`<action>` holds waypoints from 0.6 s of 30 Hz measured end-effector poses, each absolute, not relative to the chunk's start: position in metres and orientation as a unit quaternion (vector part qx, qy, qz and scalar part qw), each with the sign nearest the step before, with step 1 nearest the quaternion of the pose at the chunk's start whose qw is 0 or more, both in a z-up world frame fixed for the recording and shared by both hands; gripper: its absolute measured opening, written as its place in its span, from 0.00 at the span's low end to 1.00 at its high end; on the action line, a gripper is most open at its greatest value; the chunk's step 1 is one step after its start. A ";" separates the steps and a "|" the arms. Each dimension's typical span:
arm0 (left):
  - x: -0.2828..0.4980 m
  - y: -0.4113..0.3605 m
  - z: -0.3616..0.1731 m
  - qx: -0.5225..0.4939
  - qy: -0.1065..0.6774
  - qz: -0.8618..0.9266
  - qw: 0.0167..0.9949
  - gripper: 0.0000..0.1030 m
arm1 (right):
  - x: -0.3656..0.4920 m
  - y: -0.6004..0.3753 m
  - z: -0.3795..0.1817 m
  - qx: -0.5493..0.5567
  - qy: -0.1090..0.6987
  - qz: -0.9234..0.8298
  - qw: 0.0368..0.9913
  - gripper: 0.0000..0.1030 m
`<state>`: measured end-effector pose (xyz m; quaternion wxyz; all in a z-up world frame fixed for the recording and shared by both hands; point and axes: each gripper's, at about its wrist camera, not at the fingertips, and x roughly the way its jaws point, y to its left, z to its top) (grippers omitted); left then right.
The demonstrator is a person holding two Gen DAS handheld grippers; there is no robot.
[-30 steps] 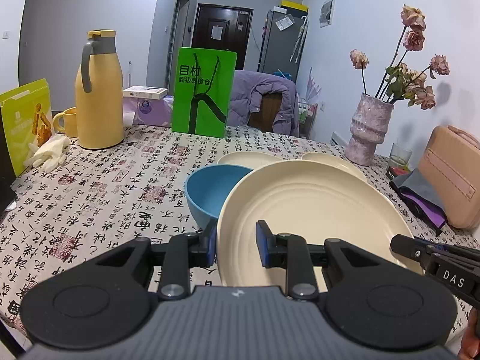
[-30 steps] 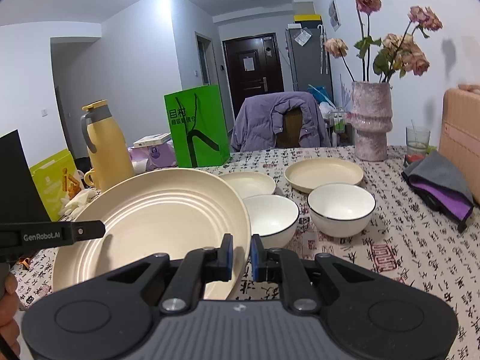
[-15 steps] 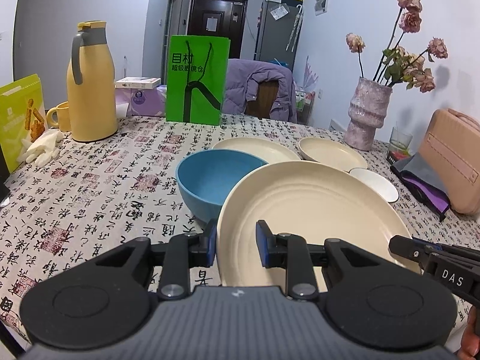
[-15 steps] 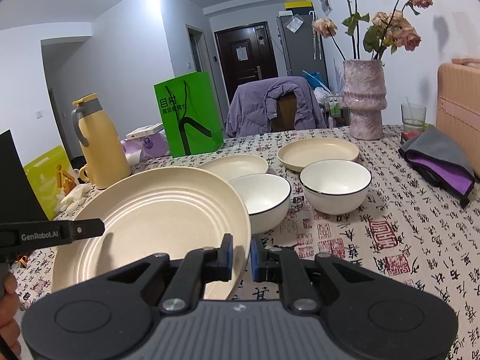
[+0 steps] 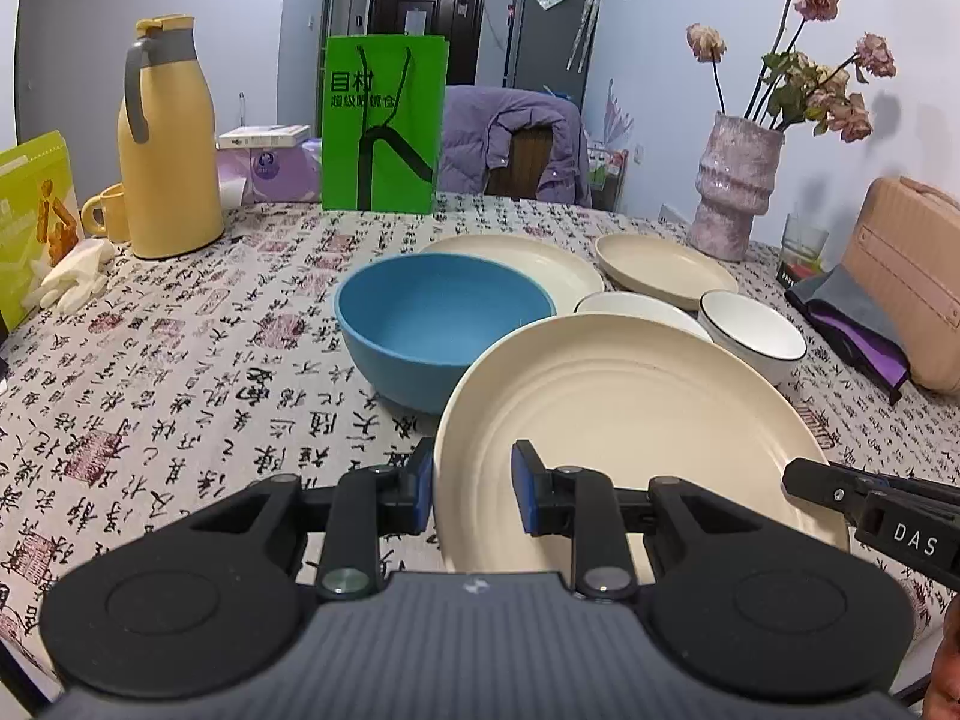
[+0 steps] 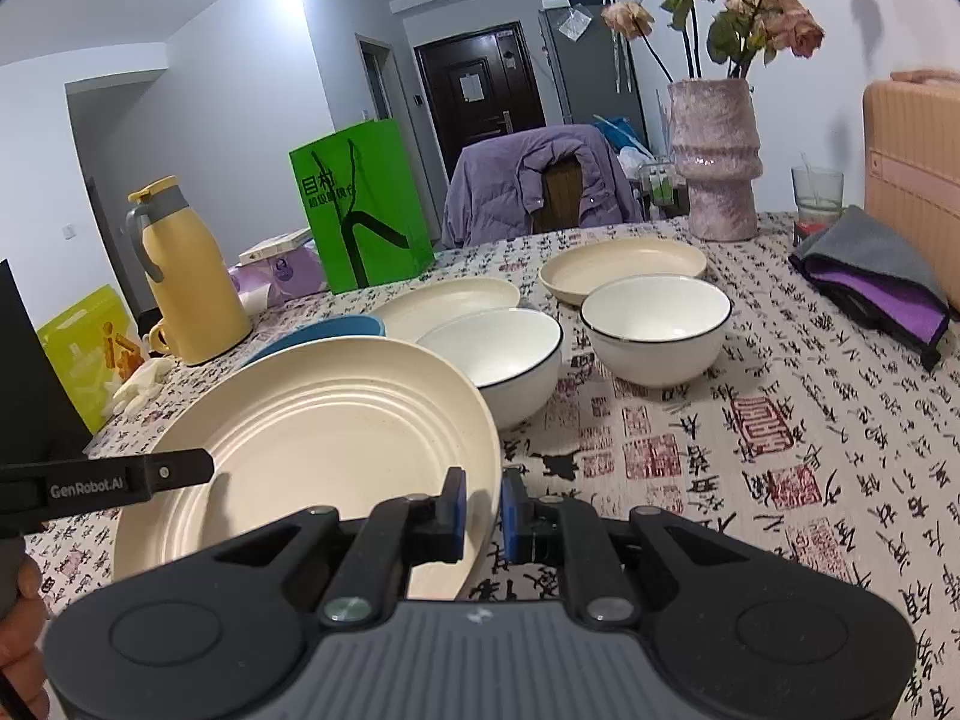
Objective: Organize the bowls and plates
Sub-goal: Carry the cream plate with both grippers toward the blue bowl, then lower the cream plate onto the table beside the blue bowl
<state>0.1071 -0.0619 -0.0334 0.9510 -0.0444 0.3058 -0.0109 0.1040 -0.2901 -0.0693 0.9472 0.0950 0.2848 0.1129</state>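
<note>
A large cream ribbed plate (image 5: 630, 408) (image 6: 324, 420) hangs low over the patterned tablecloth, held from both sides. My left gripper (image 5: 471, 495) is shut on its left rim and my right gripper (image 6: 482, 507) is shut on its right rim. Whether the plate touches the cloth I cannot tell. Just behind it stands a blue bowl (image 5: 444, 324) (image 6: 324, 330). Two white bowls with dark rims (image 6: 498, 354) (image 6: 657, 324) sit to the right of the blue one. Two smaller cream plates (image 5: 516, 258) (image 5: 660, 261) lie further back.
A yellow jug (image 5: 168, 162), a mug and white gloves (image 5: 75, 276) stand at the far left. A green paper bag (image 5: 384, 126) is at the back. At the right are a pink vase (image 5: 735, 192), a glass, a grey-purple cloth (image 6: 876, 276) and a pink case (image 5: 906, 276).
Both grippers have sunk toward the table with the large plate between them. The blue bowl and the white bowls now show more fully behind the plate.
</note>
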 end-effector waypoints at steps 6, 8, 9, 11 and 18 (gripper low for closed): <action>0.110 -0.064 -0.042 -0.039 0.317 -0.013 0.948 0.25 | 0.107 -0.291 -0.078 0.096 0.298 0.110 0.943 0.12; 0.111 -0.064 -0.045 -0.037 0.320 -0.012 0.946 0.25 | 0.107 -0.291 -0.080 0.096 0.300 0.111 0.942 0.12; 0.112 -0.064 -0.046 -0.037 0.322 -0.012 0.946 0.25 | 0.108 -0.291 -0.081 0.096 0.301 0.111 0.942 0.12; 0.113 -0.064 -0.048 -0.036 0.327 -0.010 0.944 0.25 | 0.108 -0.291 -0.083 0.096 0.304 0.111 0.941 0.12; 0.115 -0.064 -0.053 -0.034 0.333 -0.009 0.942 0.25 | 0.111 -0.289 -0.087 0.094 0.311 0.111 0.939 0.12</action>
